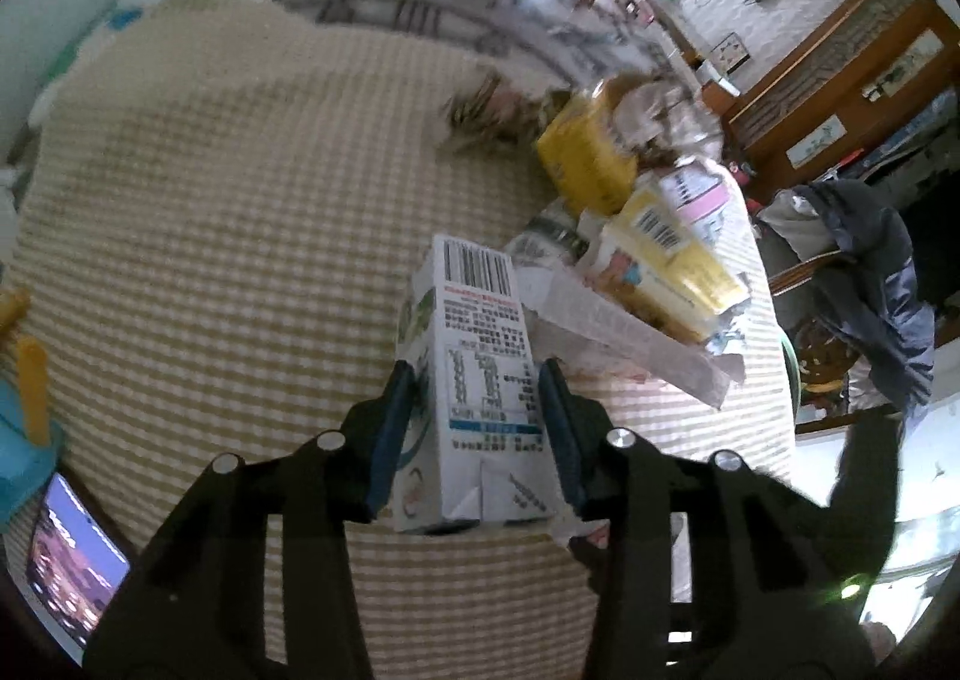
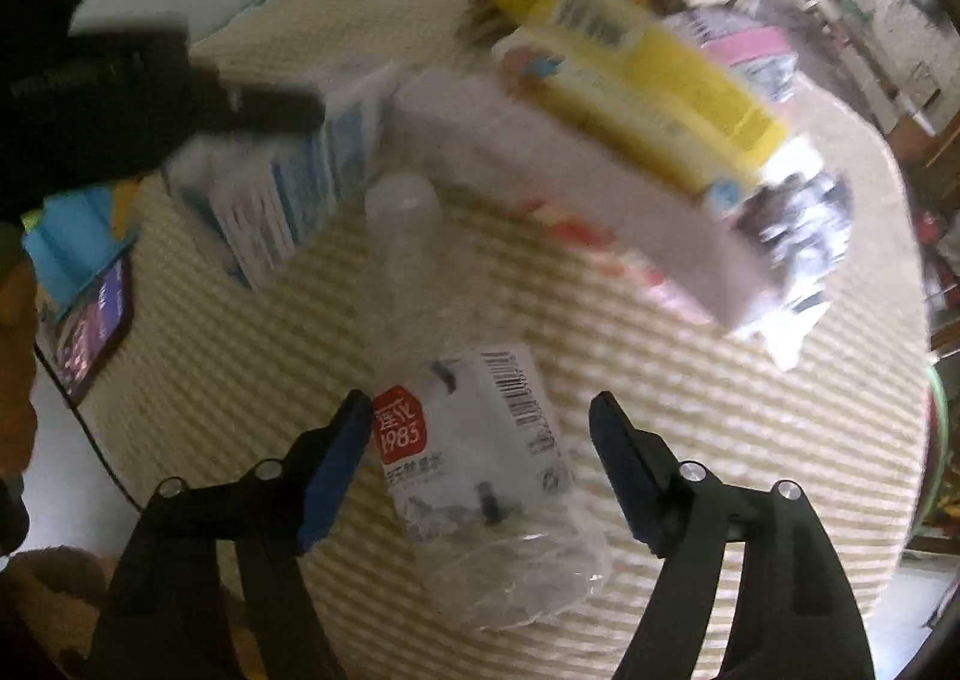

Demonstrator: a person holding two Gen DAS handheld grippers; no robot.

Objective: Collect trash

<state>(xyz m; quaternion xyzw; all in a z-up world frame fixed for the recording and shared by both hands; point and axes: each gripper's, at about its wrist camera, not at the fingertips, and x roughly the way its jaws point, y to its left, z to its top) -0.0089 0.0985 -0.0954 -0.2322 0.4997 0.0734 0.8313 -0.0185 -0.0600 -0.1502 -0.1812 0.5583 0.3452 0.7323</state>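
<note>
My left gripper [image 1: 477, 380] is shut on a white drink carton [image 1: 474, 380] with a barcode on its top end, held just above the checked tablecloth [image 1: 210, 212]. In the right wrist view the same carton [image 2: 288, 188] shows at the left, with the left gripper's black body over it. My right gripper [image 2: 480, 410] is open, its fingers on either side of a clear plastic bottle [image 2: 474, 440] with a red "1983" label, which lies on the cloth. The fingers stand apart from the bottle.
A heap of trash lies at the table's right: yellow boxes [image 1: 672, 254], a yellow bag [image 1: 582, 152], a long white box [image 2: 570, 182], crumpled wrappers. A phone [image 1: 66, 554] and a blue object [image 1: 24, 452] lie at the left edge. A chair with a dark jacket [image 1: 870, 272] stands beyond.
</note>
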